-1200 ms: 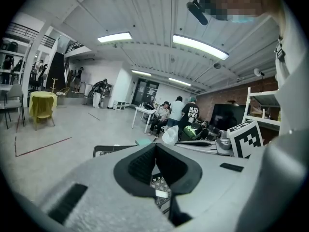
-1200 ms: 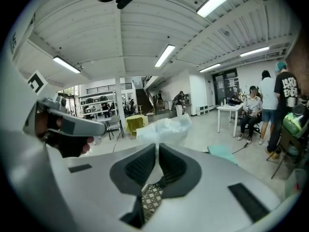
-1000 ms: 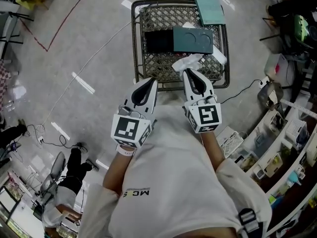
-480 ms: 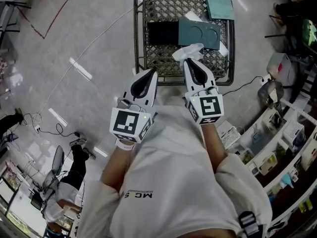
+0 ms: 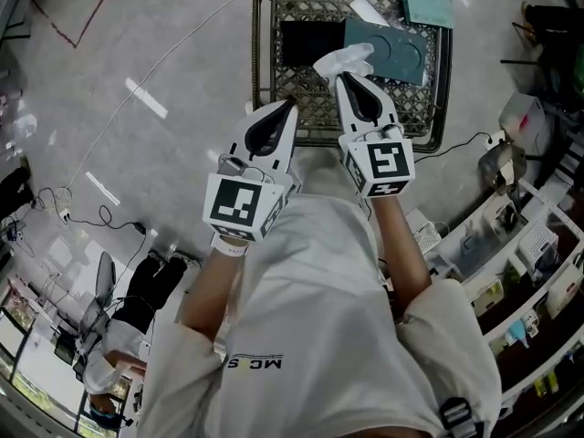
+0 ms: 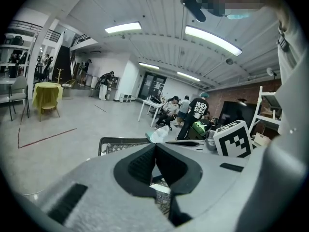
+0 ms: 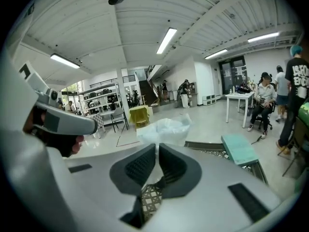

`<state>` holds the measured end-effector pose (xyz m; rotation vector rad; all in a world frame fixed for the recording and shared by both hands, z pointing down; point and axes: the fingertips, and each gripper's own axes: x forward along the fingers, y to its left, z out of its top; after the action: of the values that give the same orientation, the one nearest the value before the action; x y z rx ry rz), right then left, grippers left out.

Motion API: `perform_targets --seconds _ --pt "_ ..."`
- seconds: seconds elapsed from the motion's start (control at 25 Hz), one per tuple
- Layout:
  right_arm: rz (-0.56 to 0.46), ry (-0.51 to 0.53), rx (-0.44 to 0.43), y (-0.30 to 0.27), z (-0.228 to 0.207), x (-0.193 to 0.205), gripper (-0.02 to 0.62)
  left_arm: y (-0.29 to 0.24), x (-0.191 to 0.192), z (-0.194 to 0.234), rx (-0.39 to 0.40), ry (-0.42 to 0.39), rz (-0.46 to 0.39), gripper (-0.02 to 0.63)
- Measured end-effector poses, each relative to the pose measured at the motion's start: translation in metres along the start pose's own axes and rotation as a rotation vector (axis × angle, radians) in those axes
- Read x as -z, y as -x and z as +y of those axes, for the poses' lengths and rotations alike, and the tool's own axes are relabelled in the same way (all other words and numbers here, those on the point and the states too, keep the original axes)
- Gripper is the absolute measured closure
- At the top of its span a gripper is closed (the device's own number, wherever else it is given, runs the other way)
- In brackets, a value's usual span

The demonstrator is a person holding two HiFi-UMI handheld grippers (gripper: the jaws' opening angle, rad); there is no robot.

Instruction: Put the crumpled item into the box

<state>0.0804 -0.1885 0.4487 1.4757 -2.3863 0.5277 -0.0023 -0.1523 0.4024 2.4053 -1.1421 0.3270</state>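
**Crumpled sheet pinched in the right fingers, over the basket**

The right gripper (image 7: 157, 148) has its fingers (image 7: 143, 166) pressed almost together on the lower edge of a white crumpled sheet (image 7: 164, 129). The rest of the sheet puffs out just beyond the fingertips. The left gripper (image 6: 155, 145) has its fingers (image 6: 141, 164) closed tip to tip with nothing between them.

In the head view the sheet (image 5: 344, 58) sticks out ahead of the right gripper (image 5: 345, 80). It is over the inside of a dark wire-mesh basket (image 5: 256, 62) standing on the floor. There it lies between a black flat rectangle (image 5: 308, 42) and a dark teal flat box (image 5: 394, 53) with two round recesses, at that box's near-left corner. The left gripper (image 5: 288, 108) is just beside the right one, at the basket's near rim.

Whether the sheet touches the box cannot be told. The pinched part is hidden by the fingers, and the basket's far rim is cut off at the top.

The sheet is thin, wrinkled and bunched, slightly translucent at its edges.
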Motion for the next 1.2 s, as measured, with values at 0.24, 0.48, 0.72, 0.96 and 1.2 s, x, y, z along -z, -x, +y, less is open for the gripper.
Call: perform_targets --seconds 0.24,0.48,0.72,0.96,1.2 --pt "0.036 -0.011 -0.014 -0.044 -0.015 0.026 0.558 -0.013 0.011 0.017 -0.005 0.009 0.021 0.581" --pt "0.089 -0.033 -0.013 -0.08 -0.032 0.058 0.558 -0.022 0.021 0.028 -0.014 0.012 0.048 0.581" --pt "0.136 -0.076 -0.024 -0.114 -0.041 0.091 0.558 -0.027 0.028 0.041 -0.021 0.027 0.066 0.581" --pt "0.203 -0.1 -0.012 -0.142 -0.047 0.124 0.558 -0.031 0.03 0.044 -0.018 0.035 0.077 0.581" --pt "0.299 -0.111 0.021 -0.164 -0.053 0.156 0.558 -0.036 0.034 0.044 -0.01 0.041 0.088 0.581"
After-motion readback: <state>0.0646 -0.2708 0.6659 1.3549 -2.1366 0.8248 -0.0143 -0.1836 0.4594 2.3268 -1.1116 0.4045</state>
